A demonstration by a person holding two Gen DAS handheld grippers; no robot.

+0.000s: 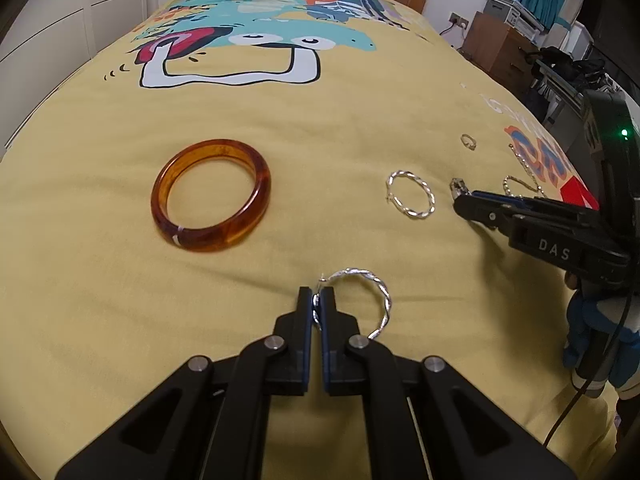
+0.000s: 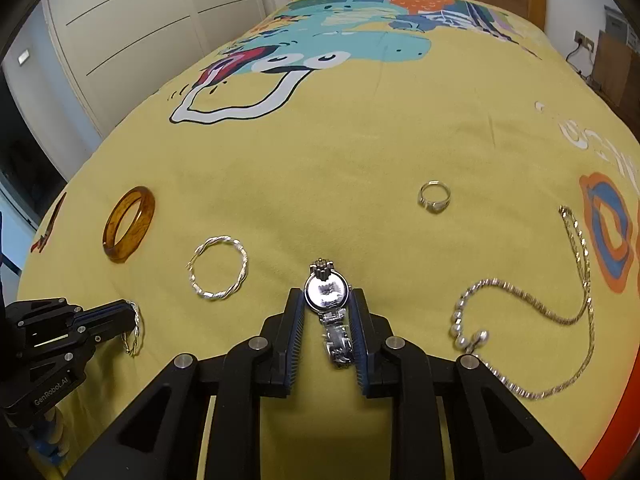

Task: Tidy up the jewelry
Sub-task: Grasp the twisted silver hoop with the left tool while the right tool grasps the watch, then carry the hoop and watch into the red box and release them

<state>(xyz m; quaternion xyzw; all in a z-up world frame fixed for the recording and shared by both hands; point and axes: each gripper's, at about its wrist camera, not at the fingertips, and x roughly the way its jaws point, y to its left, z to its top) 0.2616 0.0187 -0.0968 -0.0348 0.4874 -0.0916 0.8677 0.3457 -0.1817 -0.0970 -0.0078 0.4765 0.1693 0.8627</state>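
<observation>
left gripper (image 1: 317, 300): pressed together on the rim of a twisted silver hoop earring (image 1: 370, 300); most of the hoop sticks out to the right of the tips, low over the bed (image 1: 320, 128).
right gripper (image 2: 327, 306): narrowed onto a silver watch (image 2: 327, 292), pinching it at the sides of the round case; the band trails back between the fingers (image 2: 294, 320) and one short end pokes out ahead. whether the watch is clear of the cover or resting on it, cannot tell.
second hoop (image 1: 411, 194): the matching twisted hoop lies flat on the yellow cover, between the two grippers, free of both.
amber bangle (image 1: 211, 196): lies flat, off to the left, well apart from the held hoop.
small ring (image 2: 435, 197): alone on the cover, ahead of the watch and a little to the right.
chain necklace (image 2: 560, 300): loose loops at the right side, with a pearl cluster (image 2: 466, 338) at its near end, just beside the right gripper's linkage.
step in hand: both pieces look gripped and ready to carry; this reads as the sorting stage, early on, since most pieces lie scattered.
next move: likely set the held hoop down beside its twin to pair them, and put the watch in a spot of its own. no tray or box is in view, so grouping on the bed seems the aim.
care: the thin hoop wire could twist or slip in the pinch; a slow, low carry suits it.
</observation>
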